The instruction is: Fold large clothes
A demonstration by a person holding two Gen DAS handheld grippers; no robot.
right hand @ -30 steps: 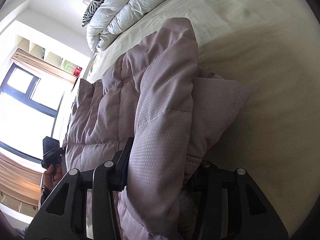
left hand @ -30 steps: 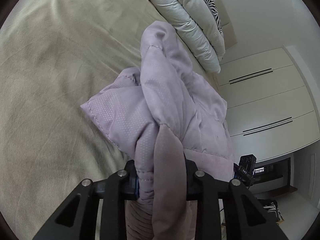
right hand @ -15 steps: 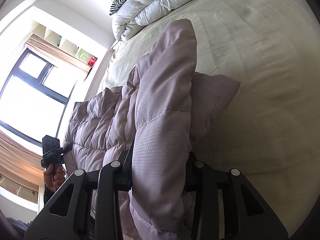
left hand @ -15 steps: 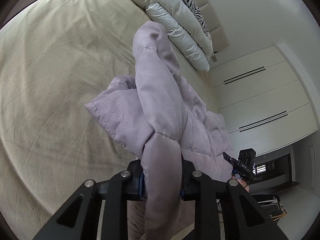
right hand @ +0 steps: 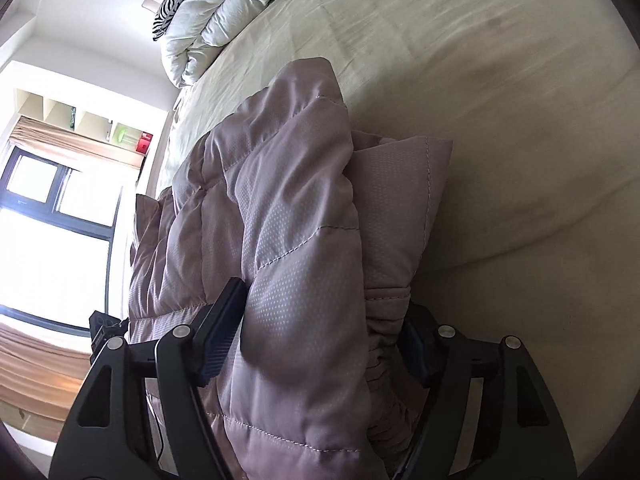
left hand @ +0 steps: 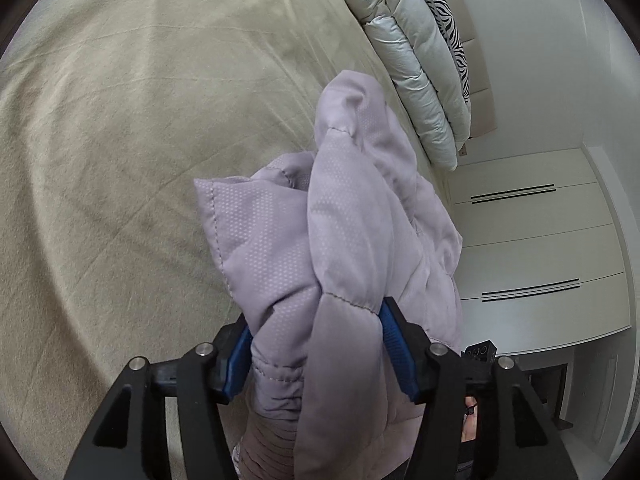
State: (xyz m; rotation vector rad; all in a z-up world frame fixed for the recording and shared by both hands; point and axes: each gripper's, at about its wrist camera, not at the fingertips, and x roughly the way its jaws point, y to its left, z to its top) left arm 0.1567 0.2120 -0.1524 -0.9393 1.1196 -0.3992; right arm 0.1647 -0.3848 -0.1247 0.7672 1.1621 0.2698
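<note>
A lilac quilted puffer jacket (left hand: 340, 232) is bunched between the jaws of my left gripper (left hand: 318, 344), which is shut on it above the beige bed sheet (left hand: 120, 140). In the right wrist view the same jacket (right hand: 288, 216) hangs in thick folds. My right gripper (right hand: 320, 344) is shut on another part of it, its blue pads (right hand: 220, 332) pressed into the padding. The jacket stretches between both grippers. The other gripper shows small in each view, in the left wrist view (left hand: 480, 350) and in the right wrist view (right hand: 102, 328).
A folded white duvet (left hand: 412, 56) and a zebra-print pillow (left hand: 444, 12) lie at the head of the bed. White wardrobe doors (left hand: 532, 240) stand beside the bed. A bright window (right hand: 52, 216) with shelves above is on the other side.
Both grippers have shifted with the jacket still held. The jaws sit wider around thicker bunches of fabric. The view of the bed and the duvet has swung.
</note>
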